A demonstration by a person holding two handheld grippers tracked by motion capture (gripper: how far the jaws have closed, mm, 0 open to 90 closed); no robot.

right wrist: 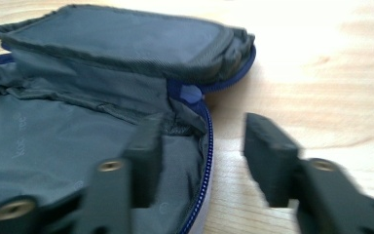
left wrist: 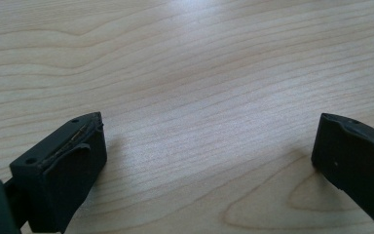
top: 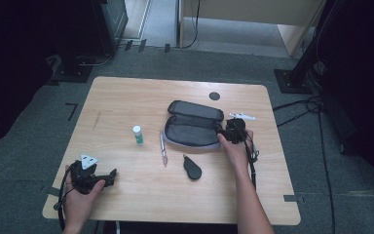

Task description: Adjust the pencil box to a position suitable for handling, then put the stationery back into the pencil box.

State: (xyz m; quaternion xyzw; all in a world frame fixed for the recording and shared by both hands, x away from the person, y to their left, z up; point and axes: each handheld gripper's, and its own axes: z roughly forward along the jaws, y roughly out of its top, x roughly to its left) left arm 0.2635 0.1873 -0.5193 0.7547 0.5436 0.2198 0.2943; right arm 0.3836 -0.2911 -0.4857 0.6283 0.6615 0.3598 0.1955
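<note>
A dark grey zip case (top: 195, 124) lies open in the middle of the wooden table (top: 126, 92), its lid folded back. In the right gripper view the case (right wrist: 78, 131) has a grey lining and a blue zip rim. My right gripper (top: 222, 132) is at the case's right end. Its jaws stand apart and straddle the rim (right wrist: 204, 131), one over the lining and one over bare wood, and neither pad presses on it. My left gripper (top: 111, 176) rests at the table's front left, open over bare wood (left wrist: 207, 131).
Left of the case stands a small white bottle with a green label (top: 137, 135). A pen (top: 163, 148) and a black oval object (top: 192, 169) lie in front of the case. A white item (top: 242, 116) lies behind my right hand. Cables trail over the floor at the right.
</note>
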